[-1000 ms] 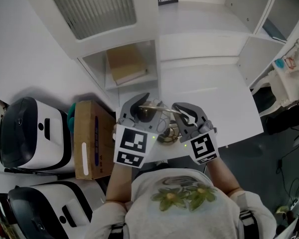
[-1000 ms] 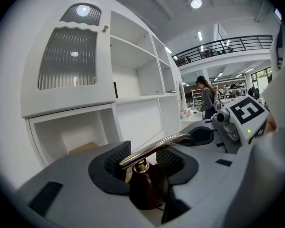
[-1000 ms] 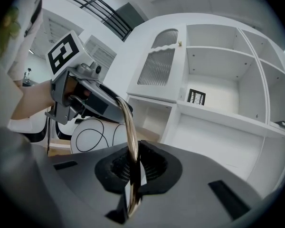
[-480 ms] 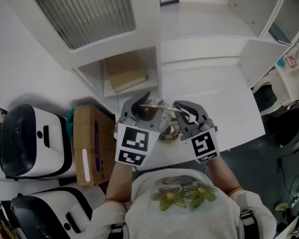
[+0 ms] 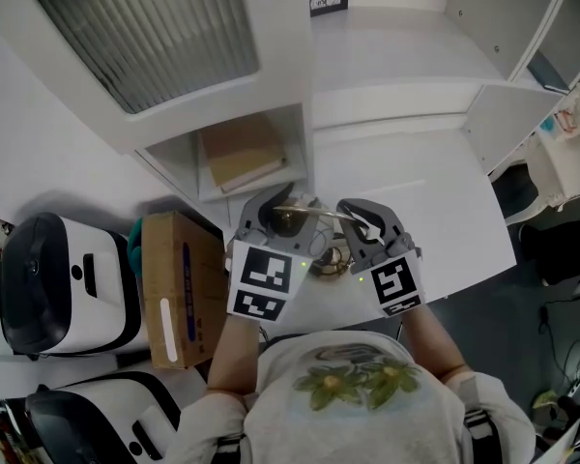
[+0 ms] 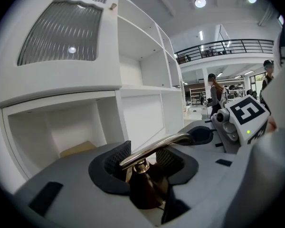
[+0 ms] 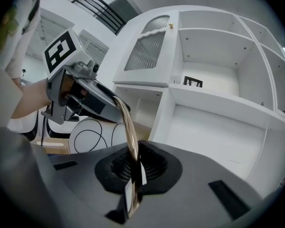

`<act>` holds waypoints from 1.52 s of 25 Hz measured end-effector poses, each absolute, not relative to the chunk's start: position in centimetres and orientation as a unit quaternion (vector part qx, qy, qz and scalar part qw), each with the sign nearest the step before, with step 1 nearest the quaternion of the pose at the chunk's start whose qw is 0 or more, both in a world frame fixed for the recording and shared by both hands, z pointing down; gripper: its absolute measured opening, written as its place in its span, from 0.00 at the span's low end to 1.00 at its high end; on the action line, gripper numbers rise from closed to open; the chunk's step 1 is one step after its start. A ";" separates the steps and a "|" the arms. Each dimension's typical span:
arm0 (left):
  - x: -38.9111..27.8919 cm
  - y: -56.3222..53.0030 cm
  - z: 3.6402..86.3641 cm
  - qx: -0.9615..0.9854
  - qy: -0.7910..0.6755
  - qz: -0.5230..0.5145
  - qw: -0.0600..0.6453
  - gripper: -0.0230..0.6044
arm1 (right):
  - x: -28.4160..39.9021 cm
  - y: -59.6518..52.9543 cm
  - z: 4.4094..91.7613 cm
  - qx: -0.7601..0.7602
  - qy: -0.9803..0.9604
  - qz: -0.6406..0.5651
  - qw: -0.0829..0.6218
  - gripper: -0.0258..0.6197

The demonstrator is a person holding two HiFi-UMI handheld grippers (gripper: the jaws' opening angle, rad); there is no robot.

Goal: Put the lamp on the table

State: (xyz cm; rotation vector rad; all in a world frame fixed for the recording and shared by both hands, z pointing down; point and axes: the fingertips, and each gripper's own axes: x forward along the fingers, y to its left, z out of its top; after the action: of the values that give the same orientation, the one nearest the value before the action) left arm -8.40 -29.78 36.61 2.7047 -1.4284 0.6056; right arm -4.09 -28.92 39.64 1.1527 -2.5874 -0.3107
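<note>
Gripping the lamp's (image 6: 145, 188) dark body, left tongs (image 6: 144, 158) face right tongs (image 7: 133, 168) clamped on its brass arm.

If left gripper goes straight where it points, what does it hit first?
Most likely the white shelf unit, near the upright divider beside the low cubby with the tan box. Nothing shows nearer to the left gripper except the lamp it grips. Depth is unclear.

On the lamp (image 6: 152, 147), the curved arm was polished, glossy brass-coloured metal and the body dark and shiny. The fingers (image 7: 204, 175) were matt grey plastic with black ribbed pads (image 6: 115, 157). The cardboard box (image 5: 179, 269) looked matt brown, the bench (image 5: 416, 182) smooth white.
</note>
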 end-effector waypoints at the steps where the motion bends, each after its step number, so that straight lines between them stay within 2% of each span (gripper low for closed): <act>1: -8.4 -29.9 36.7 0.867 -0.458 0.196 0.013 0.33 | -4.0 -29.1 39.8 0.401 -0.898 -0.106 0.147 0.09; 38: -6.1 -30.2 38.7 0.869 -0.441 0.224 0.001 0.33 | -2.2 -29.2 42.3 0.422 -0.891 -0.052 0.158 0.09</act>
State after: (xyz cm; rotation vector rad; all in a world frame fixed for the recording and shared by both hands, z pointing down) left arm -6.09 -30.19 38.74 2.7269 -1.3857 0.7037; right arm -2.16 -29.19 42.34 1.2081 -2.5475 -0.1501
